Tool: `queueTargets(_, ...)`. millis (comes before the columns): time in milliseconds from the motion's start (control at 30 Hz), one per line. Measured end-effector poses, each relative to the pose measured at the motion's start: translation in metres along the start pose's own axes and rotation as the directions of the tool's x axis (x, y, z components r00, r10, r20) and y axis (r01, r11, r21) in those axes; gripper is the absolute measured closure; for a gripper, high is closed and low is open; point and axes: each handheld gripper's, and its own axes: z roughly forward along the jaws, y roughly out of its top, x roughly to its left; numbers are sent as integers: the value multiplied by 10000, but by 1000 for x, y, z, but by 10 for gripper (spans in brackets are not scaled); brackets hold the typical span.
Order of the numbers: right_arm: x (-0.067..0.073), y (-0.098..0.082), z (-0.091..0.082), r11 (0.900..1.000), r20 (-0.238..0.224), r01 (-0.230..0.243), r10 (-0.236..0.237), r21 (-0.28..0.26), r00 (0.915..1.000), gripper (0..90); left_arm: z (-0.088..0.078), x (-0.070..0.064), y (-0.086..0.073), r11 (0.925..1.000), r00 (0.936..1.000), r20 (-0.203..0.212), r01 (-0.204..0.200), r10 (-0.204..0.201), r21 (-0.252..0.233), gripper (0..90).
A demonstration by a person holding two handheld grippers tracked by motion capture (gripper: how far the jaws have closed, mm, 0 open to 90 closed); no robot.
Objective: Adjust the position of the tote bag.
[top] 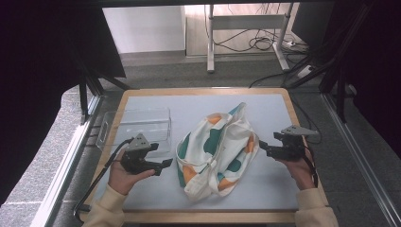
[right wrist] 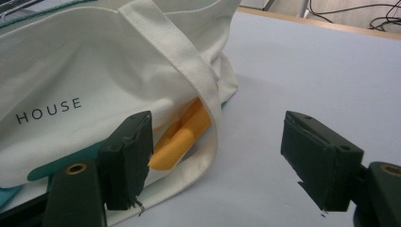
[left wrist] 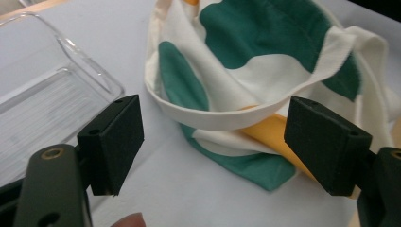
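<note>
The person's left hand (top: pixel 124 176) comes in from the near left edge, palm up under the left gripper (top: pixel 166 163), which points right toward the tote bag (top: pixel 217 149). Its jaws stand wide apart with nothing between them, just short of the bag's left side; in the left gripper view the bag's cream rim band (left wrist: pixel 227 116) curves across the gap beyond the jaws. The right hand (top: pixel 301 169) rises from the near right, holding the right gripper (top: pixel 261 144) level and aimed left, its tip just beside the bag's right edge. Those jaws are likewise spread, gripping nothing.

The bag lies crumpled at the middle of the pale blue mat (top: pixel 279 184), cream cloth with green and orange patches. In the right gripper view the word "HOUSE" (right wrist: pixel 48 110) reads in dark capitals on its side, and a cream strap (right wrist: pixel 189 66) runs down across it. A clear plastic tray (top: pixel 135 125) sits on the far left of the mat, behind the left gripper.
</note>
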Motion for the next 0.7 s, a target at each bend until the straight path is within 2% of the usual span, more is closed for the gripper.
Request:
queueTargets(200,2,1,0,9999,135,129,-128,-89,9998,263,-2,-9,2,9998,9999,76,-140,141,-135,208)
queueTargets(233,3,1,0,9999,104,140,-139,-98,9998,262,-2,-13,3,9997,9994,291,-201,205,-126,210)
queueTargets(333,3,1,-1,9999,56,97,-96,-120,9999,262,-2,-20,4,9992,9981,459,-399,399,-24,209)
queueTargets(400,3,1,-2,9999,52,62,-61,-145,10000,261,-2,-22,3,9993,9972,647,-369,368,-2,210)
queueTargets(567,2,1,-3,9999,58,36,-36,-131,10000,256,-3,-25,1,9994,9976,601,-344,342,19,212)
queueTargets(667,2,0,-2,9999,35,31,-31,-107,10000,254,-2,-28,0,9994,9967,744,-334,331,32,216)
queueTargets(700,2,0,-1,10000,60,36,-36,-63,10000,254,-1,-30,0,9995,9954,911,-306,302,33,216)
